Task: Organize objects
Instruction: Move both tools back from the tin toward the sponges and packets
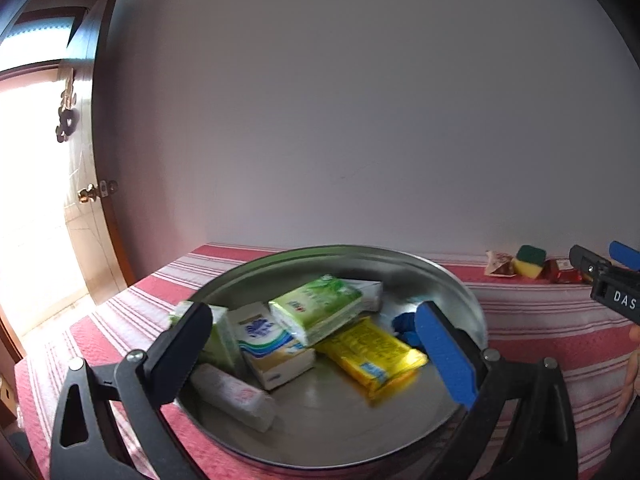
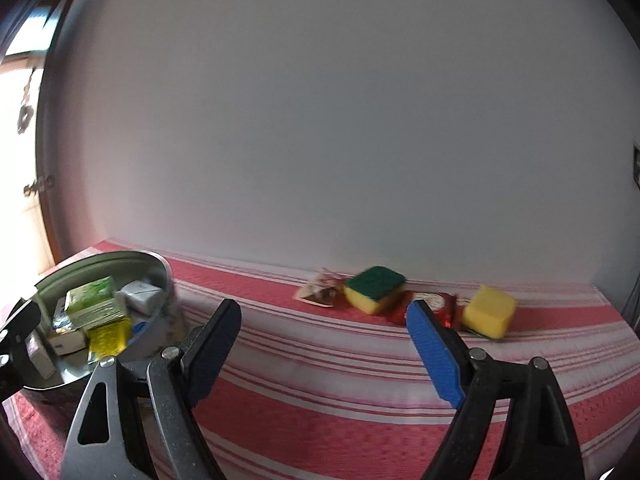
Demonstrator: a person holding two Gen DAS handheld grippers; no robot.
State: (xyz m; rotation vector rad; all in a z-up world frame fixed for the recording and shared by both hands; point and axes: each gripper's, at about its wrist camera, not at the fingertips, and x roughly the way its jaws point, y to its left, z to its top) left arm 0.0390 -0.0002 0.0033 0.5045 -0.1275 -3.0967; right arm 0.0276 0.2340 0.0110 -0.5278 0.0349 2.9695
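Note:
A round metal basin (image 1: 460, 284) on a red-and-white striped cloth holds several tissue packs: a green one (image 1: 316, 306), a blue-and-white one (image 1: 272, 344), a yellow one (image 1: 372, 354) and a white one (image 1: 232, 394). My left gripper (image 1: 316, 356) is open and empty above the basin's near side. My right gripper (image 2: 324, 352) is open and empty above the cloth, right of the basin (image 2: 160, 276). Beyond it lie a green-topped yellow sponge (image 2: 374, 288), a yellow sponge (image 2: 488, 312), a red packet (image 2: 436, 304) and a pale packet (image 2: 320, 290).
A white wall runs behind the table (image 2: 360, 384). A wooden door (image 1: 88, 200) with a brass handle stands open at the left, with bright light beyond. The right gripper shows at the right edge of the left wrist view (image 1: 608, 280).

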